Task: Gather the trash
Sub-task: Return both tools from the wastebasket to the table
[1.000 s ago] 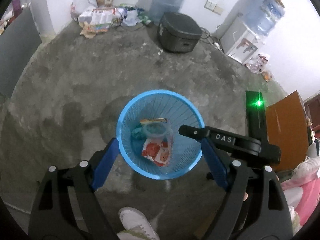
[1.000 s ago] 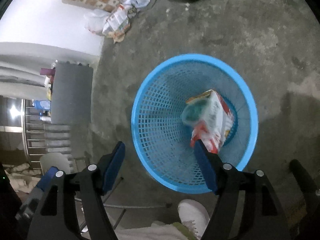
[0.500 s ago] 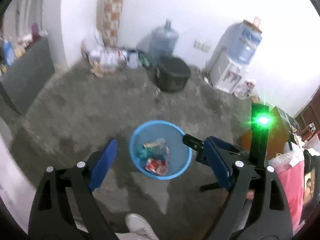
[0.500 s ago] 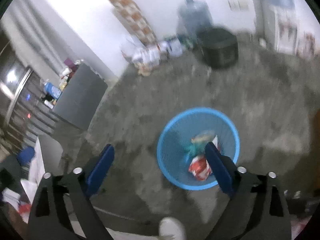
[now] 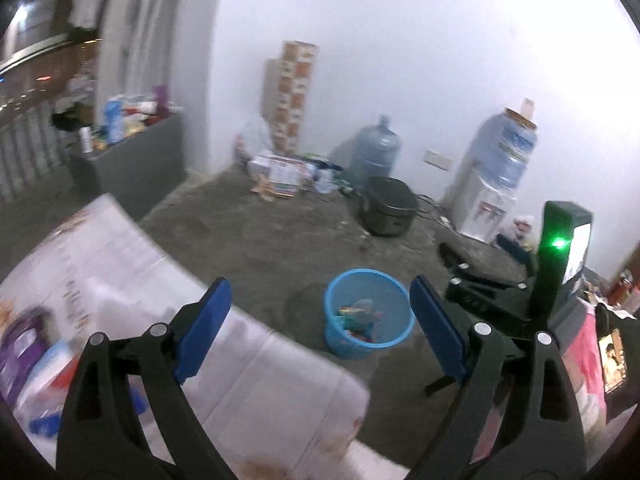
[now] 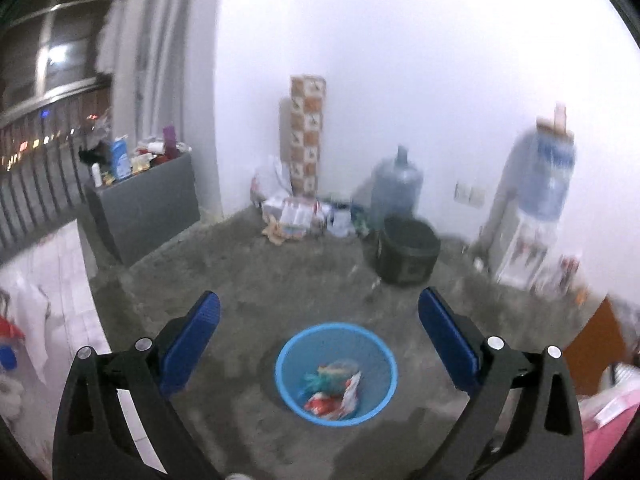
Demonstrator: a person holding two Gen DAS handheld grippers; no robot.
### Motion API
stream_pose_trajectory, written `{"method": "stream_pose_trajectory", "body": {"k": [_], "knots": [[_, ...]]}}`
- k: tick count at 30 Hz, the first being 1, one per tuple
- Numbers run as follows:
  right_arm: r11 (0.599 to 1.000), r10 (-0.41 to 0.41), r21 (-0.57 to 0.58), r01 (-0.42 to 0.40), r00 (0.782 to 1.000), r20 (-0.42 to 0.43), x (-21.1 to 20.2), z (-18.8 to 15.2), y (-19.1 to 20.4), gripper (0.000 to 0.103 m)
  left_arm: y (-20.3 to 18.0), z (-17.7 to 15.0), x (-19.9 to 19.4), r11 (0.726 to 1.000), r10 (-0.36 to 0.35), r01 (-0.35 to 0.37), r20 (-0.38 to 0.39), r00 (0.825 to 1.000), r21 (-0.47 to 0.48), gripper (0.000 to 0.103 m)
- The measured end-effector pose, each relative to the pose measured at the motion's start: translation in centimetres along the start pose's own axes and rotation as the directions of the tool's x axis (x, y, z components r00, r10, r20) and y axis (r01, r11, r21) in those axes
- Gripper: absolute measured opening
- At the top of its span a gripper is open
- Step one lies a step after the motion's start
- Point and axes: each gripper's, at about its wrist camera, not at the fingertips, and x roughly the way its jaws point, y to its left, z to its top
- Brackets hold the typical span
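Observation:
A blue mesh waste basket [image 5: 388,304] [image 6: 288,360] stands on the concrete floor with crumpled wrappers [image 5: 358,314] [image 6: 332,390] inside. My left gripper [image 5: 320,320] is open and empty, raised well above and back from the basket. My right gripper [image 6: 318,336] is open and empty, also high above the basket. The right gripper's black body with a green light [image 5: 558,244] shows at the right of the left wrist view.
A table with a white cloth [image 5: 132,280] and packets lies below the left gripper. A black cooker [image 6: 408,256], a water jug [image 6: 396,184], a water dispenser [image 6: 532,216], stacked boxes [image 6: 306,132] and litter [image 6: 292,216] line the far wall. A grey cabinet [image 6: 144,208] stands at left.
Both grippers have risen and pulled back from just over the basket, so it looks much smaller. The views tilted up to the wall. The table edge has come into the left view.

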Motion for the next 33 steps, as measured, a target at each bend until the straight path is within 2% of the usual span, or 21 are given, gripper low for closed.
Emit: {"method": "stream_pose_trajectory", "body": {"k": [4,6,11,15,18,22,29,33], "knots": [[0.997,-0.015,-0.076,0.021,0.997,0.081,-2.9,0.7,2.7,0.097,2.9,-2.1,-3.5,0.996,0.077,-0.076,0.018,0.997,-0.048,0.086],[0.995,0.011,-0.097,0.000,0.994,0.112,-4.2,1.1,3.8,0.097,4.3,-3.1,-5.3,0.990,0.122,-0.120,0.030,0.992,-0.080,0.086],[0.984,0.164,-0.091,-0.152,0.975,0.148,-7.0,1.9,5.7,0.097,7.4,-5.0,-9.2,0.965,0.216,-0.205,0.055,0.975,-0.163,0.086],[0.950,0.310,-0.069,-0.303,0.937,0.160,-8.8,2.1,6.4,0.097,9.6,-6.1,-12.2,0.939,0.283,-0.260,0.074,0.956,-0.225,0.086],[0.930,0.367,-0.051,-0.364,0.917,0.157,-9.6,2.1,6.7,0.097,10.4,-6.8,-13.8,0.924,0.316,-0.286,0.083,0.945,-0.254,0.086],[0.913,0.407,-0.031,-0.407,0.899,0.160,-10.1,2.1,7.0,0.097,11.4,-7.2,-15.0,0.911,0.334,-0.297,0.091,0.938,-0.287,0.086],[0.887,0.458,-0.014,-0.462,0.874,0.162,-11.1,2.0,7.0,0.097,11.0,-7.9,-15.9,0.907,0.343,-0.297,0.114,0.932,-0.297,0.086],[0.879,0.469,0.007,-0.477,0.866,0.173,-11.0,2.2,6.6,0.097,11.1,-8.0,-16.5,0.902,0.360,-0.310,0.129,0.924,-0.300,0.086]]}}
